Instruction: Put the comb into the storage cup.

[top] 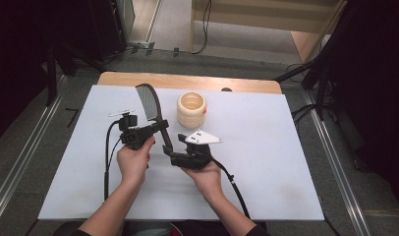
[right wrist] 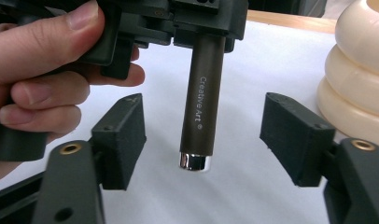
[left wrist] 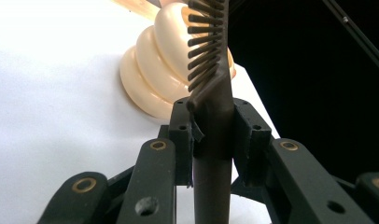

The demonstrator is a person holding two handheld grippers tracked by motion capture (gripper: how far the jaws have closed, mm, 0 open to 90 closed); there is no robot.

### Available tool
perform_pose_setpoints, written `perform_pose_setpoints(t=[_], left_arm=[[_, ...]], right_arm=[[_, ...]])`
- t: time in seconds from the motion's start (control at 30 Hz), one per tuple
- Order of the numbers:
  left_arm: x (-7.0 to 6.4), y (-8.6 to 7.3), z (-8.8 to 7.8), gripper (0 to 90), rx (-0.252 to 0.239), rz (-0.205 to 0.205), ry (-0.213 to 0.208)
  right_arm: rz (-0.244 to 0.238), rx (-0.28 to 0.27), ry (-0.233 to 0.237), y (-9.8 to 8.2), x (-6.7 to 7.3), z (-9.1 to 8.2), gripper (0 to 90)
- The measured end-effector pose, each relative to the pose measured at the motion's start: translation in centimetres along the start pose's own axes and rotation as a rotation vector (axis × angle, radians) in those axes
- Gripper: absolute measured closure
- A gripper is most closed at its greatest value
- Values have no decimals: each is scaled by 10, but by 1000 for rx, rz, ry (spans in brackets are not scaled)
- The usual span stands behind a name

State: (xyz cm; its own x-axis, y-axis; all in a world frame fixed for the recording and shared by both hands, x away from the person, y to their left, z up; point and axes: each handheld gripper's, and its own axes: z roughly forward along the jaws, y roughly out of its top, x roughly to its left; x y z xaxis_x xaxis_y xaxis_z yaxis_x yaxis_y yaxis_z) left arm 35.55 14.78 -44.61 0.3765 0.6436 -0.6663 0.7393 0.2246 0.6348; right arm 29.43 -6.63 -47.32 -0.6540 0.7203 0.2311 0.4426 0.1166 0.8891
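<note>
Jaws of the left gripper (left wrist: 211, 135) clamp the brush (left wrist: 212, 140) by its handle, bristles toward the far cream holder (top: 191, 109). Right gripper (right wrist: 204, 140) jaws stand wide either side of the handle's chrome end, touching nothing. Handover looks complete; next, likely carrying the brush to the holder.

Comb (left wrist: 211, 56) head cut off at the left gripper view's top edge

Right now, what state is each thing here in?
Comb: off the table, gripped at its handle, teeth end up.
Left gripper: fingers shut on the comb.
Right gripper: fingers open, either side of the handle's end.
Cream ribbed holder: upright, apparently empty.
</note>
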Motion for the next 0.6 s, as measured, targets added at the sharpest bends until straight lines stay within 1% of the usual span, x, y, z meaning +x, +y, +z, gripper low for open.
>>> perform_pose_setpoints(t=[0.07, 0.13, 0.2, 0.27, 0.37, 0.47, 0.6], left_arm=[[1, 0, 0, 725, 5, 3, 2], [1, 1, 0, 725, 4, 5, 3], [1, 1, 0, 725, 3, 4, 1], [1, 1, -1, 725, 5, 5, 2], [2, 1, -1, 725, 7, 3, 0], [3, 1, 0, 725, 15, -1, -2], [3, 1, 1, 725, 19, -2, -4]], right_arm=[[4, 11, 6, 0, -2, -1, 259], [-6, 28, 5, -1, -3, -2, 258], [-10, 47, 18, -1, -5, -3, 244], [-5, 53, 20, -2, -7, -5, 244], [-17, 49, 16, -4, -9, -8, 234], [-48, 48, 17, -4, -12, -12, 228], [-70, 60, 12, -4, -13, -15, 178]])
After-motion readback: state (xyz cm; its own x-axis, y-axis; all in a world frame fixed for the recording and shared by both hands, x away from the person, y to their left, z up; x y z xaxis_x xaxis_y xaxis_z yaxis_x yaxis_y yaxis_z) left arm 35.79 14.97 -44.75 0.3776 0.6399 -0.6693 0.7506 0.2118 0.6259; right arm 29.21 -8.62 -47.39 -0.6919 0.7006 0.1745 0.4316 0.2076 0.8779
